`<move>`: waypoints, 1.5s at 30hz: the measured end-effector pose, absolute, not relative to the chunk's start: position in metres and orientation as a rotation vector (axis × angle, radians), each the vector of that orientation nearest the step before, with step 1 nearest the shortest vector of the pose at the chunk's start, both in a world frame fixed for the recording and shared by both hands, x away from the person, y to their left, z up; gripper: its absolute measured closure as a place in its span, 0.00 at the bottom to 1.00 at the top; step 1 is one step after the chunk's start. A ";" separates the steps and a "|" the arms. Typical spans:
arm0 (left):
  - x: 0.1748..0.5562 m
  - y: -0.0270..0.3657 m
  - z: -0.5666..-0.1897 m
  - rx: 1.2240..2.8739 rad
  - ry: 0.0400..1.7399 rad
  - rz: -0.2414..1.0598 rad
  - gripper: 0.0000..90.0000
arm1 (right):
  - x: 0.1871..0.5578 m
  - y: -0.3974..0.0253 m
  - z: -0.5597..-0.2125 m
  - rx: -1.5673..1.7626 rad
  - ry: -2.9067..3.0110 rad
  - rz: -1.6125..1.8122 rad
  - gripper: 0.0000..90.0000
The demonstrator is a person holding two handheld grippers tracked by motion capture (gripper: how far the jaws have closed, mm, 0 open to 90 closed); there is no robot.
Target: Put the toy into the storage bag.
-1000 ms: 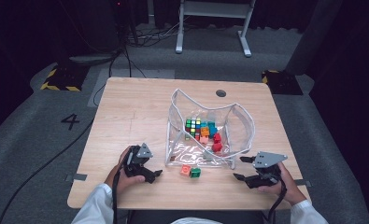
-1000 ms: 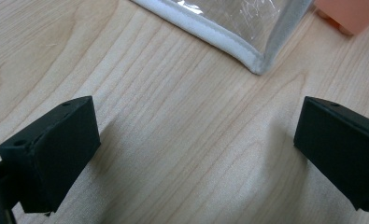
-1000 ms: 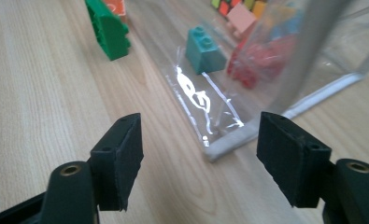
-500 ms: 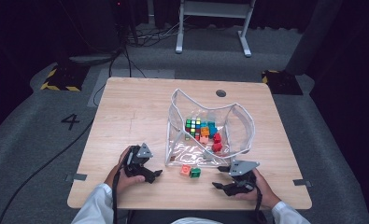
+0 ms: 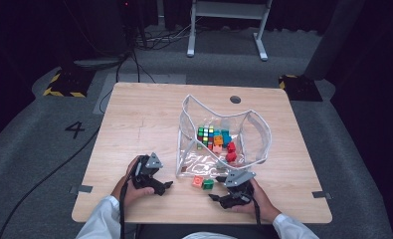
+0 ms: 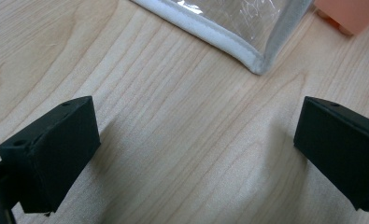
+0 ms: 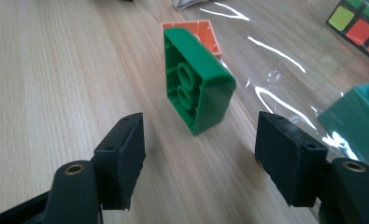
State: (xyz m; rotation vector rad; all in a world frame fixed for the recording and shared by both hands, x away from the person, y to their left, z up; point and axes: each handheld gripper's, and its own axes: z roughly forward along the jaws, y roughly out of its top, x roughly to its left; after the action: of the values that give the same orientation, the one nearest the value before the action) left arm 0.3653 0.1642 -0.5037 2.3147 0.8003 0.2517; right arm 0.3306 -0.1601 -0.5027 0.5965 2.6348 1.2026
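Wooden table [image 5: 134, 124] carries two loose blocks: green block [image 5: 208, 184], orange block [image 5: 198, 181].

White "4" [image 5: 74, 129] on the grey floor [image 5: 40, 149]

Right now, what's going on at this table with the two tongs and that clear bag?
A person works at a wooden table with tongs in each hand. The right tongs are open, facing a green block lying on its side, not yet gripped. An orange block sits just behind it. The left tongs are open over bare wood near a corner of the clear bag, which holds a puzzle cube and more blocks.
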 end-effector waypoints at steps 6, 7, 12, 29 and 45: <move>0.365 0.164 -0.504 2.313 0.801 0.253 0.00 | 0.330 -0.145 -0.503 0.619 2.615 1.188 0.37; 0.365 0.164 -0.504 2.313 0.800 0.253 0.00 | 0.331 -0.144 -0.503 0.611 2.609 1.193 0.37; 0.365 0.164 -0.504 2.314 0.801 0.254 0.00 | 0.334 -0.138 -0.503 0.620 2.594 1.179 0.38; 0.365 0.165 -0.503 2.319 0.798 0.274 0.00 | 0.338 -0.133 -0.502 0.585 2.601 1.201 0.67; 0.365 0.164 -0.503 2.316 0.800 0.267 0.00 | 0.335 -0.147 -0.498 0.503 2.619 1.237 0.74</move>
State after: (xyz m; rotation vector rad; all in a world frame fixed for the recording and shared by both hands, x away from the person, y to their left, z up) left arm 0.3653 0.1644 -0.5034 2.3163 0.8001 0.2669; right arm 0.3348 -0.1470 -0.4978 0.5032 2.6187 1.2365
